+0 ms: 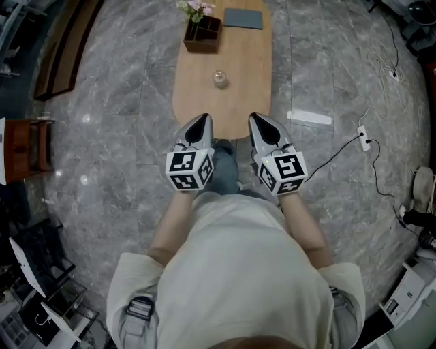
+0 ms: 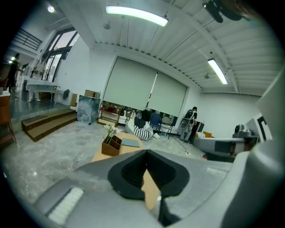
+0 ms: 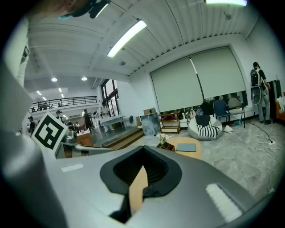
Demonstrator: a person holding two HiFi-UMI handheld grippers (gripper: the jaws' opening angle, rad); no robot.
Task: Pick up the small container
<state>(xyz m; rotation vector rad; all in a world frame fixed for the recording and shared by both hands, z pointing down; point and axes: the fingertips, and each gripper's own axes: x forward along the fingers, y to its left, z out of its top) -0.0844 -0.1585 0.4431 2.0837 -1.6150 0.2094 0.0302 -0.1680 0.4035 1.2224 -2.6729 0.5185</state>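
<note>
Right gripper (image 3: 143, 153) — grey body, black pads, jaws together at the tips with nothing held; pale wood shows through the slot below them. Beyond: oval wooden table (image 3: 185, 139) on a grey marble floor (image 3: 240, 156), bearing a brown organiser box (image 3: 165, 146) with flowers and a flat blue-grey pad (image 3: 186, 147). Background — striped beanbag (image 3: 205, 127), wooden steps (image 3: 120, 139), drawn roller blinds (image 3: 196, 80), standing person with backpack (image 3: 257, 87) far right

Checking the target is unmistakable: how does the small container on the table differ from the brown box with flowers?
The small container is round, pale and glassy; the brown box is rectangular, dark wood. The container is much smaller than the box. The container stands mid-table; the box sits at the far end, holding flowers. Both stand upright on the wooden table, untouched.
</note>
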